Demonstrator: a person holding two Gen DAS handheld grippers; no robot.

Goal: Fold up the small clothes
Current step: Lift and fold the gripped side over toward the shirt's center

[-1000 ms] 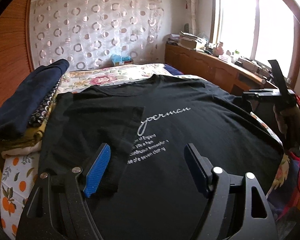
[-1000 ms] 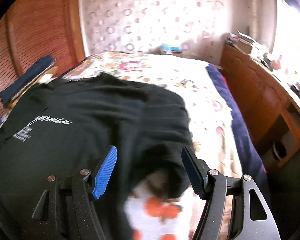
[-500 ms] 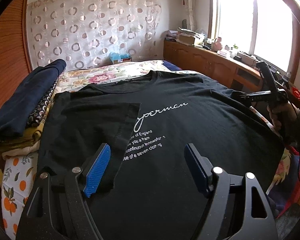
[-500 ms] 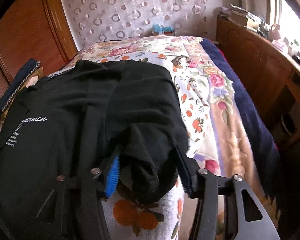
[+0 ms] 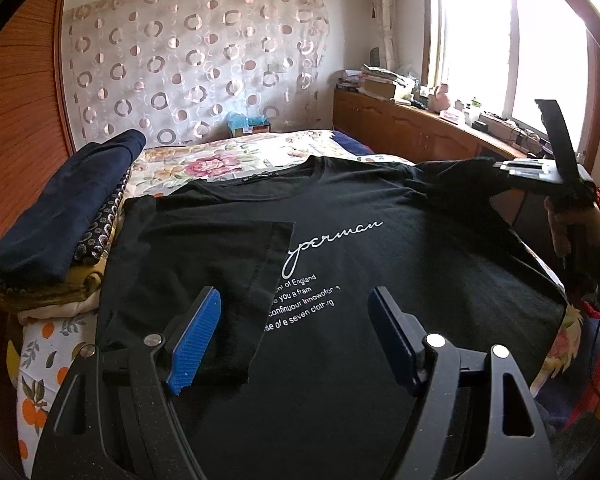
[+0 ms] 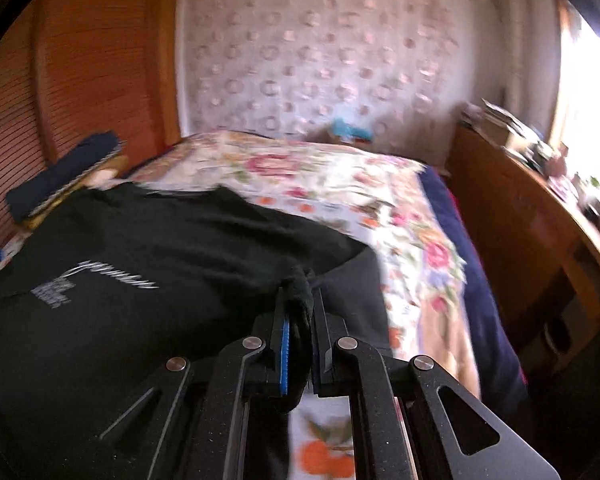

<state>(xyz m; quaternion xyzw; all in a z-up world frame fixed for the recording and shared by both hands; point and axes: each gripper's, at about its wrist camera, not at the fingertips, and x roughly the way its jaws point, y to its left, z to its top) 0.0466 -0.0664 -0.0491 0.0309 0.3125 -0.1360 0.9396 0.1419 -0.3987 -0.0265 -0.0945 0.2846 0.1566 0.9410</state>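
Right gripper (image 6: 300, 320) clamped on the black T-shirt's (image 5: 340, 280) sleeve; left gripper (image 5: 296, 336) spread apart above the shirt's hem.

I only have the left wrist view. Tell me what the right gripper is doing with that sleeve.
Observer: The right gripper is shut on the black T-shirt; sleeve fabric is bunched between its blue pads.
Operator: Report what lies beyond its fingers.
Observer: The floral bedspread, with a navy blanket along its window side.
Operator: Give me image quality there.
Observer: The right wrist view is motion-blurred, so the shirt's white print is unreadable there.
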